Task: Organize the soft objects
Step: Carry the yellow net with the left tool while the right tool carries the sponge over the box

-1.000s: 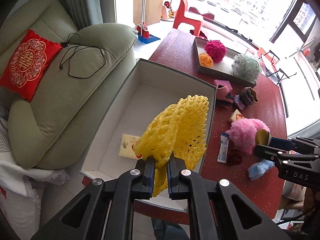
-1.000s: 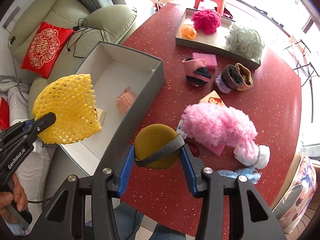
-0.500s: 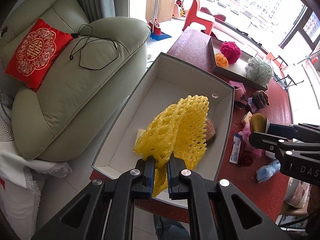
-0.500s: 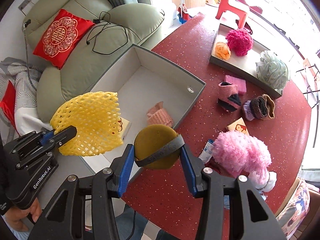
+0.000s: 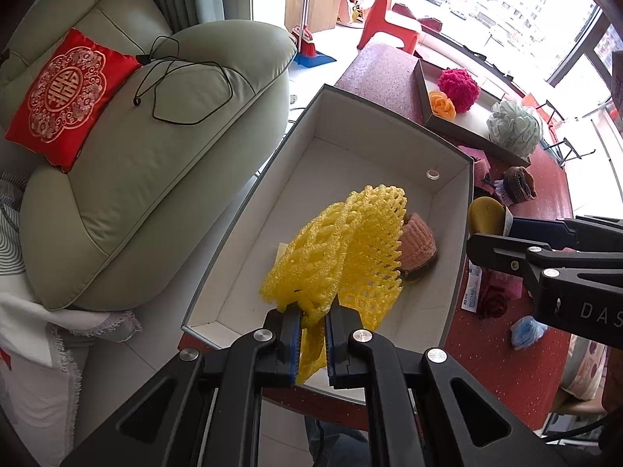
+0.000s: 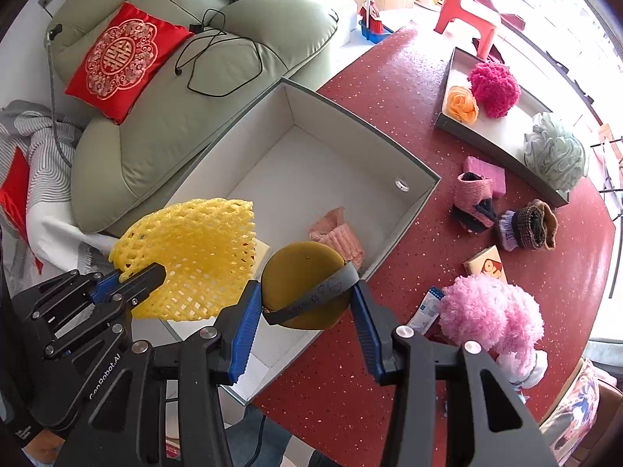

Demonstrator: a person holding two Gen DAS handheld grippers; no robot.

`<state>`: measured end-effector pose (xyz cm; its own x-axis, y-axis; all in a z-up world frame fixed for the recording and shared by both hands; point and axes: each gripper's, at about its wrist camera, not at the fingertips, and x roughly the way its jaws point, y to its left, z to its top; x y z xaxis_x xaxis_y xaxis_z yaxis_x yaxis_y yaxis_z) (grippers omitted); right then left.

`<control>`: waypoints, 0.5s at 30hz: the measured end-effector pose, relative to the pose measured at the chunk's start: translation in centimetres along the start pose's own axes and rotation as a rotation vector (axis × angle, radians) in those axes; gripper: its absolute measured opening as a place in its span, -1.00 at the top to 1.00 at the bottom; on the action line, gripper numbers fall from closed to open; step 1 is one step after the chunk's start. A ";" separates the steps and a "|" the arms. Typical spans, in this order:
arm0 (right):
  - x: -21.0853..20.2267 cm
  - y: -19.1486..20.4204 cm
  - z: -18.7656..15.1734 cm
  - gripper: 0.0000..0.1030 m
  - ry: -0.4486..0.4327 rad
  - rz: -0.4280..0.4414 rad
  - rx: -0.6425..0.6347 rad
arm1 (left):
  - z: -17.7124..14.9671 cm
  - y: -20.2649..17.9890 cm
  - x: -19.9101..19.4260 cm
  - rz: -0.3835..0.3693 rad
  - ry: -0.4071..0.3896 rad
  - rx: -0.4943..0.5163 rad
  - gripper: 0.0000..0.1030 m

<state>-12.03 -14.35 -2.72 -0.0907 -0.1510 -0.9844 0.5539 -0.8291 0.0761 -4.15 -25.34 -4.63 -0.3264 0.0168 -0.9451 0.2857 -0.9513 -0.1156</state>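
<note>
— What's the left gripper (image 5: 312,336) got?

— A yellow foam net (image 5: 342,257), the mesh kind. Its jaws are pressed tight together on the net's lower edge, and the rest of the net fans out over the open white box (image 5: 459,229).

— And the other hand?

— The right gripper (image 6: 303,309) is clamped on a round olive-brown sponge (image 6: 303,272) with a grey strap across it. The blue pads (image 6: 245,325) sit against either side of the sponge, jaws partway apart because the sponge fills the gap. It hangs over the near edge of the box, just beside the net.

— Anything in the box?

— A pinkish knitted piece (image 6: 338,235) lies on the floor of it, close to the near right wall. There's something pale and flat under the net too, but it's mostly hidden.

— Where does the box sit?

— On the edge of the red speckled table (image 6: 409,85), right against a green sofa (image 6: 163,124) with a red cushion (image 6: 122,60) on it.

— And the rest of the soft things?

— Scattered on the table. A fluffy pink pom-pom (image 6: 490,313) is near the right gripper, with some knitted bits (image 6: 525,225) further off. A grey tray (image 6: 502,142) at the far side holds a magenta pom-pom (image 6: 494,83), an orange fabric rose (image 6: 461,103) and a pale green bath pouf (image 6: 555,151).
</note>
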 end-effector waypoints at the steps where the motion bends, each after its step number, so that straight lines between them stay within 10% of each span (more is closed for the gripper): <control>1: 0.1 0.2 0.2 0.03 0.002 -0.002 -0.001 | 0.1 0.0 0.1 0.000 0.003 0.004 0.79; 15: 1.6 0.7 1.6 0.03 0.017 -0.011 0.008 | 0.5 0.6 1.8 -0.002 0.024 0.011 0.79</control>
<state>-13.11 -16.09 -3.97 -0.0824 -0.1325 -0.9878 0.5459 -0.8352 0.0665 -4.98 -26.06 -6.22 -0.3049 0.0263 -0.9520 0.2748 -0.9547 -0.1143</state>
